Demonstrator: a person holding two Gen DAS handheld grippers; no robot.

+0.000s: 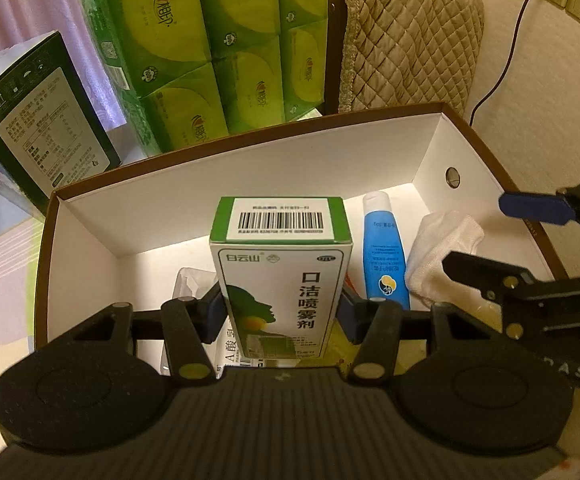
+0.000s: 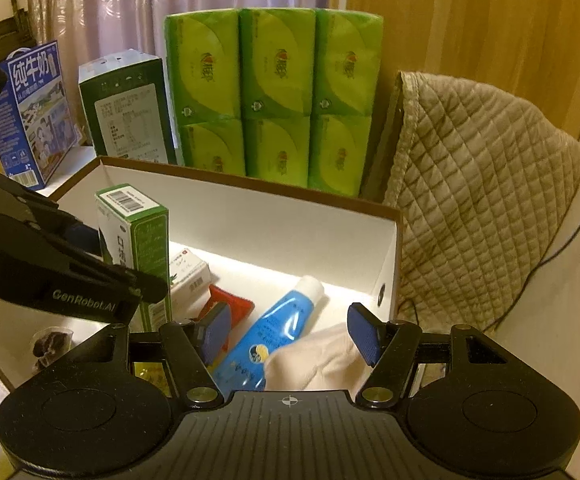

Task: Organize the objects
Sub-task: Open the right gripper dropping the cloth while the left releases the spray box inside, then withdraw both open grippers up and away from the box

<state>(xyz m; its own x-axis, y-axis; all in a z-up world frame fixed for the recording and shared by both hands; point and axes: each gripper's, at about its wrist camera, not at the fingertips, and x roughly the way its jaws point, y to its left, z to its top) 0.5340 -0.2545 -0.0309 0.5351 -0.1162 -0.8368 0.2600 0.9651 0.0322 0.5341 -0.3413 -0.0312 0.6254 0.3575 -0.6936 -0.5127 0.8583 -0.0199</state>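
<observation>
Left gripper (image 1: pixel 282 312) jaws clamp spray box (image 1: pixel 280 276) upright over white bin (image 1: pixel 250 168). Right gripper (image 2: pixel 290 336) jaws wide, empty, above blue tube (image 2: pixel 274 332) & white cloth (image 2: pixel 314 364).

Green-and-white spray box (image 1: pixel 280 280), blue tube (image 1: pixel 384 256), white cloth (image 1: pixel 442 248), brown-rimmed white storage box (image 1: pixel 250 184), green tissue packs (image 2: pixel 274 92).

left tool (image 1: pixel 282 312): black, blue pads | right tool (image 2: pixel 290 334): black, blue pads, brass screws
</observation>
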